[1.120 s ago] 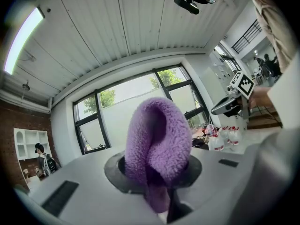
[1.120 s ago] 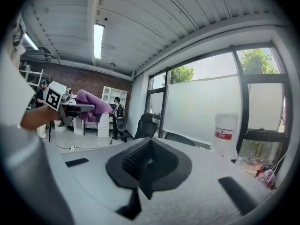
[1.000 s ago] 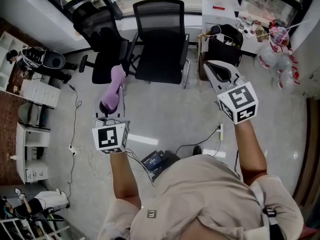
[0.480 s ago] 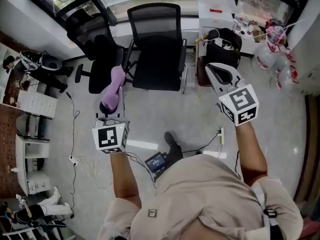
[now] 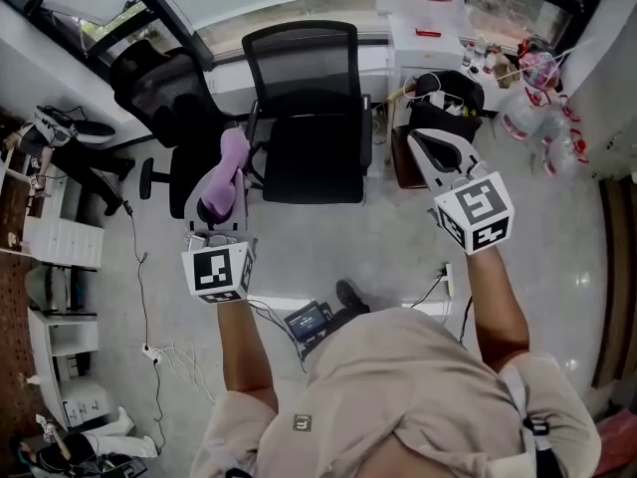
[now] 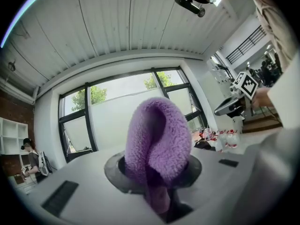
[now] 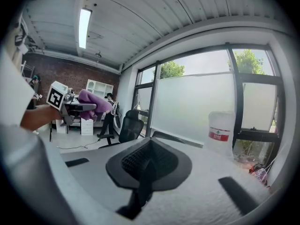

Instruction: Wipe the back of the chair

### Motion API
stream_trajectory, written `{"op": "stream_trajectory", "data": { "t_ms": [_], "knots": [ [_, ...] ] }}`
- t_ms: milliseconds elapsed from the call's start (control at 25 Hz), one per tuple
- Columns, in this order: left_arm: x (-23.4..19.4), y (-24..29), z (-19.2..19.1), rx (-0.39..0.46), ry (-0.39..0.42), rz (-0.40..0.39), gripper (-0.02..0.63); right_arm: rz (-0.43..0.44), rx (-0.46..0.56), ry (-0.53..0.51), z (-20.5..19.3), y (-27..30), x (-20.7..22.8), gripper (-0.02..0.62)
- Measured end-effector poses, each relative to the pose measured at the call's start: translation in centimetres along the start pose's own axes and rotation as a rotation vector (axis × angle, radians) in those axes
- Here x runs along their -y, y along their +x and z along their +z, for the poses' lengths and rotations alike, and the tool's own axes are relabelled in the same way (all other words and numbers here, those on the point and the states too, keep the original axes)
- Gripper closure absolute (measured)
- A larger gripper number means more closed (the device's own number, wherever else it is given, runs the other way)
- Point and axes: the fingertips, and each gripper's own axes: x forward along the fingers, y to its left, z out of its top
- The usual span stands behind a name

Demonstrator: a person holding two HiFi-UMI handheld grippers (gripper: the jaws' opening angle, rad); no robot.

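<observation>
Steadily, over the last second, the two black office chairs have drawn closer in the head view and a shoe has come into sight by the cables on the floor. I read that as the person walking up to them. The wiping itself has not begun; this is the approach.

The chair point(image 5: 307, 108) straight ahead faces the person, with its mesh back point(image 5: 302, 60) on the far side against the window. A second chair point(image 5: 167, 93) stands just left of it, turned partly away.

The left hand-held gripper point(image 5: 216, 225) is pinching a purple cloth point(image 5: 223, 175), which stands up from the jaws in a loose fold point(image 6: 157, 139). In the head view the cloth overlaps the near chair's left armrest. It is probably still short of touching, though the steep view makes that hard to settle.

The right hand-held gripper point(image 5: 428, 149) has its jaws pressed together on nothing point(image 7: 149, 165) and sits off the chair's right side.

Both forearms reach forward, well apart, with the grippers pointing away toward the window. To reach the back, the cloth must go over or around the seat.
</observation>
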Motion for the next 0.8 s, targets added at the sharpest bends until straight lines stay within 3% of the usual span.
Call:
{"op": "stream_trajectory", "data": {
  "t_ms": [400,800],
  "knots": [
    [-6.3,6.2,-3.0,0.026,-0.033,-0.084,0.529,-0.073,-0.042,0.006,0.8,7.8,-0.7,0.601],
    [-9.7,9.1,-5.5,0.004,-0.059,-0.071,0.529,-0.041,-0.062,-0.009,1.5,13.7,-0.3,0.601]
  ]
}}
